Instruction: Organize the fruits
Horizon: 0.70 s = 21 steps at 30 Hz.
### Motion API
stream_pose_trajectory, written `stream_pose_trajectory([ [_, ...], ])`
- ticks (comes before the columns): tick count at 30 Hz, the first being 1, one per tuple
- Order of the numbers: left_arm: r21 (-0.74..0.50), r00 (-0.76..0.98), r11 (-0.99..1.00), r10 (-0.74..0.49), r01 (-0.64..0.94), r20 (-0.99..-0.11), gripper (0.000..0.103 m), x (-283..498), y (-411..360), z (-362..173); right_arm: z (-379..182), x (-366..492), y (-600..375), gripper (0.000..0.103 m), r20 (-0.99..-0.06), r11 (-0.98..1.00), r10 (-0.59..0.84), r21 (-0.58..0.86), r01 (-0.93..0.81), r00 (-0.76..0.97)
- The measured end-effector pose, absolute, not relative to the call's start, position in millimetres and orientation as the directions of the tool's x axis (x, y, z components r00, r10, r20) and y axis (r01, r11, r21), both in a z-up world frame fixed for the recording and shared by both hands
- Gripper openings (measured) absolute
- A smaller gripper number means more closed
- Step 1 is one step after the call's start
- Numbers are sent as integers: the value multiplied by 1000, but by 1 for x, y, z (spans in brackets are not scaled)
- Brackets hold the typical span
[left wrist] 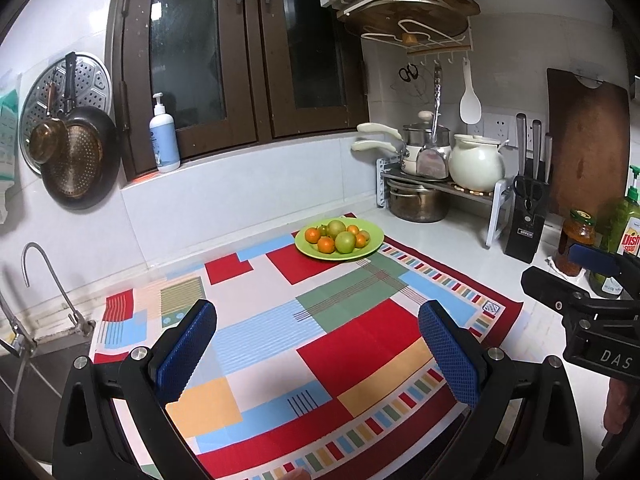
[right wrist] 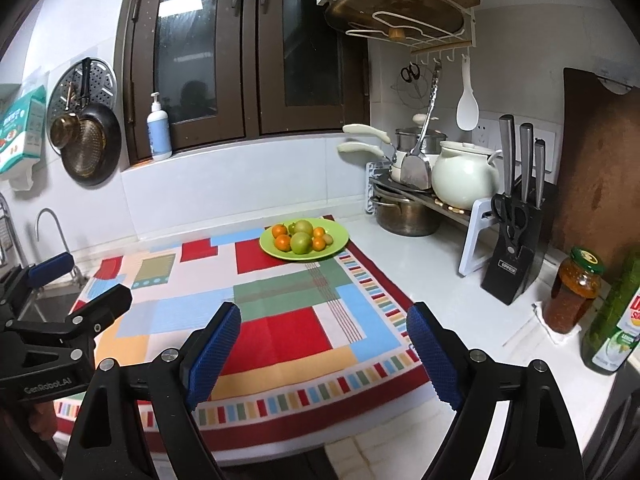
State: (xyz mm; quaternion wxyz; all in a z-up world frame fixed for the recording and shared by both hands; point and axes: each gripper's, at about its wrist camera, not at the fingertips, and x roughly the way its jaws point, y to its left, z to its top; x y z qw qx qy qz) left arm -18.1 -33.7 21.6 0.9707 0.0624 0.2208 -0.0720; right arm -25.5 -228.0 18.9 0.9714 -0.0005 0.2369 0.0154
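Observation:
A green plate (left wrist: 372,244) (right wrist: 340,236) stands at the far edge of a colourful patchwork cloth (left wrist: 352,344) (right wrist: 288,332). It carries several small orange fruits (left wrist: 326,245) (right wrist: 282,242) and a few larger green fruits (left wrist: 345,242) (right wrist: 301,243). My left gripper (left wrist: 318,320) hangs open over the near half of the cloth, well short of the plate, nothing between its blue pads. My right gripper (right wrist: 324,322) is likewise open and empty above the cloth. Each gripper shows at the edge of the other's view: the right gripper (left wrist: 572,280), the left gripper (right wrist: 86,280).
A knife block (left wrist: 526,216) (right wrist: 512,264), a rack with pots (right wrist: 420,196) and a white pot (left wrist: 476,166) crowd the right back corner. A sauce jar (right wrist: 576,296) and green dish soap bottle (right wrist: 612,320) stand right. A sink with faucet (left wrist: 44,280) lies left.

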Motion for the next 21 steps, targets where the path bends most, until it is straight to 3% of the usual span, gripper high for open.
stream_pose_trajectory([
  [21, 72, 889, 985, -109, 157, -444, 103, -26, -40, 24, 19, -38, -233, 86, -454, 999, 38, 9, -39, 890],
])
